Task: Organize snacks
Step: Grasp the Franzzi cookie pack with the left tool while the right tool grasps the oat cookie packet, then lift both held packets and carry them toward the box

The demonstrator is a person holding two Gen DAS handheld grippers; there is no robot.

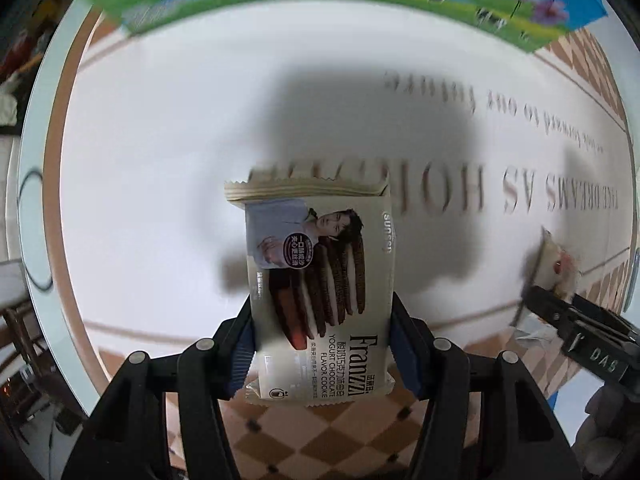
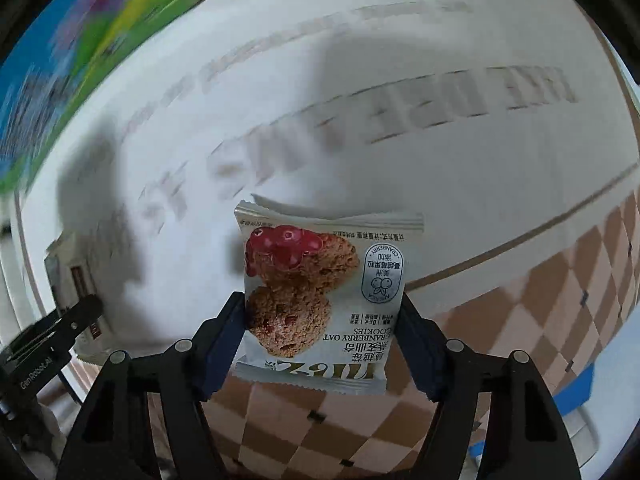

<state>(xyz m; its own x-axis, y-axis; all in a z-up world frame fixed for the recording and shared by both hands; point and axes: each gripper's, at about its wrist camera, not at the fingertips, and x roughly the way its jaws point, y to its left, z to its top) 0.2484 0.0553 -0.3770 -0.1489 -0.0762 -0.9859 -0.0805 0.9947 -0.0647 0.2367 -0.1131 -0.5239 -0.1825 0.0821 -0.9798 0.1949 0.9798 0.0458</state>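
I am pinching light, crinkly, crushable packets by their side edges: left gripper (image 1: 322,336) grasping the chocolate cookie packet (image 1: 320,296), right gripper (image 2: 322,332) grasping the cranberry oat packet (image 2: 322,300).

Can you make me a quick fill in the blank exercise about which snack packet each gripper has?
1. The left gripper grips a Franzzi yogurt ______ flavor cookie packet.
2. The right gripper grips a cranberry ______ cookies packet.
3. Both packets hang over a white tablecloth with a ______ border.
Missing words: chocolate; oat; checkered
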